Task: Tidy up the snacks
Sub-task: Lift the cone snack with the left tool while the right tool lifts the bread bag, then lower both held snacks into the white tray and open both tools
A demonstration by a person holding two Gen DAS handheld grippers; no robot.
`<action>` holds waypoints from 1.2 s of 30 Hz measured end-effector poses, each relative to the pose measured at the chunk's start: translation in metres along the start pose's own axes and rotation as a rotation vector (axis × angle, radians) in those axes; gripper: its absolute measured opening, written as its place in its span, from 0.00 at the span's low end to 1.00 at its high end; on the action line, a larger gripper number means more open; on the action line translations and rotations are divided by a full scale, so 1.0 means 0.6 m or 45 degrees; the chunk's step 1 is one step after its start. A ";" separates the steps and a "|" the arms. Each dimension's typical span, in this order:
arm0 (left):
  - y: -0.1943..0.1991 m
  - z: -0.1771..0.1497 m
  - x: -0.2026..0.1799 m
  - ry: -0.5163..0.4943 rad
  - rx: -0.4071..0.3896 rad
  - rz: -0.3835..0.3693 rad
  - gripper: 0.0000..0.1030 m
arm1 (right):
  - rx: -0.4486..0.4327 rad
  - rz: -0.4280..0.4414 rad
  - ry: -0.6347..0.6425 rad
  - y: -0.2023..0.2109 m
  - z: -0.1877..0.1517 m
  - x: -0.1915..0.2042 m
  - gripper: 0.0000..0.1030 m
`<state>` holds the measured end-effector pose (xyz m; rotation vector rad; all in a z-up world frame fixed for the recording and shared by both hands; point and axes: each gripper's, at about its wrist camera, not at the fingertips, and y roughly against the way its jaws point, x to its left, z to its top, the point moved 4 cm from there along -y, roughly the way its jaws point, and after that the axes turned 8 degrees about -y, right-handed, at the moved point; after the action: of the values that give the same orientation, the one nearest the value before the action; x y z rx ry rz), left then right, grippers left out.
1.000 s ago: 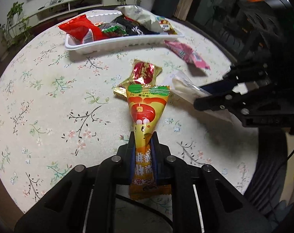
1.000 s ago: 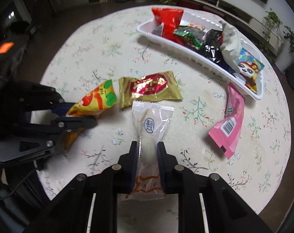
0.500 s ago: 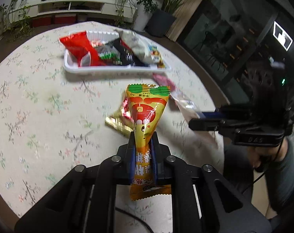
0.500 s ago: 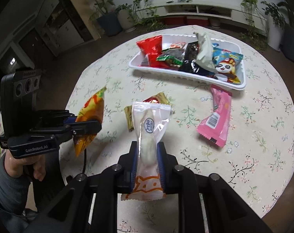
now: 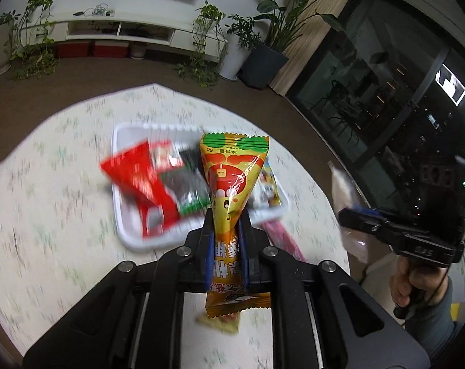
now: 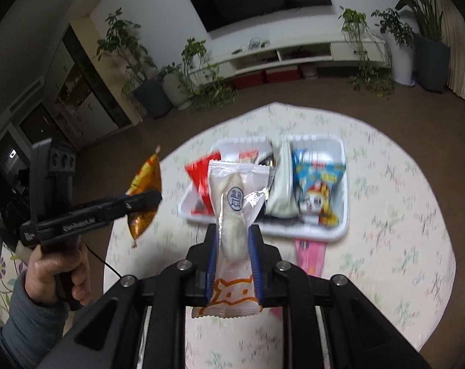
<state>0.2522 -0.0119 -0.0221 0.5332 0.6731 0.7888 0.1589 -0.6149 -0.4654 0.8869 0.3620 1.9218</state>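
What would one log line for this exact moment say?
left gripper: shut on yellow packet | right gripper: shut on white packet | both in the air before the tray | pink packet on table

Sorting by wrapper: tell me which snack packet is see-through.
The clear packet gripped in the right gripper; its white snack shows through, unlike the other packets' printed, opaque wrappers.

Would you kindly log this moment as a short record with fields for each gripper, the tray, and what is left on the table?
left gripper: shut on yellow snack packet, lifted off the table
right gripper: shut on clear-wrapped white snack, lifted too
white tray: holds several snack packets
floral table: pink packet beside the tray's near rim
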 end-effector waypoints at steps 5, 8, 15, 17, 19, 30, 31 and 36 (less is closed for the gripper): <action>-0.043 0.061 0.024 0.010 0.021 0.043 0.11 | -0.045 -0.022 0.024 -0.035 0.074 0.018 0.20; -0.086 0.089 0.041 0.033 0.043 0.057 0.11 | -0.018 -0.043 0.025 -0.087 0.106 0.020 0.20; -0.167 0.094 0.075 0.049 0.110 0.094 0.11 | 0.079 -0.117 0.033 -0.190 0.119 0.000 0.21; -0.181 0.086 0.084 0.055 0.117 0.094 0.11 | 0.097 -0.136 0.035 -0.208 0.114 -0.008 0.21; -0.195 0.082 0.092 0.054 0.119 0.106 0.11 | 0.111 -0.152 0.039 -0.224 0.110 -0.013 0.21; -0.244 0.072 0.119 0.066 0.128 0.125 0.14 | 0.167 -0.224 0.089 -0.284 0.102 -0.014 0.22; -0.246 0.071 0.120 0.067 0.128 0.122 0.14 | 0.168 -0.230 0.091 -0.287 0.101 -0.015 0.22; -0.254 0.068 0.119 0.051 0.132 0.132 0.14 | 0.170 -0.243 0.084 -0.299 0.098 -0.022 0.23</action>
<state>0.3892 -0.0543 -0.1194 0.6516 0.7306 0.8666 0.3199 -0.5430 -0.5339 0.8447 0.5992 1.7690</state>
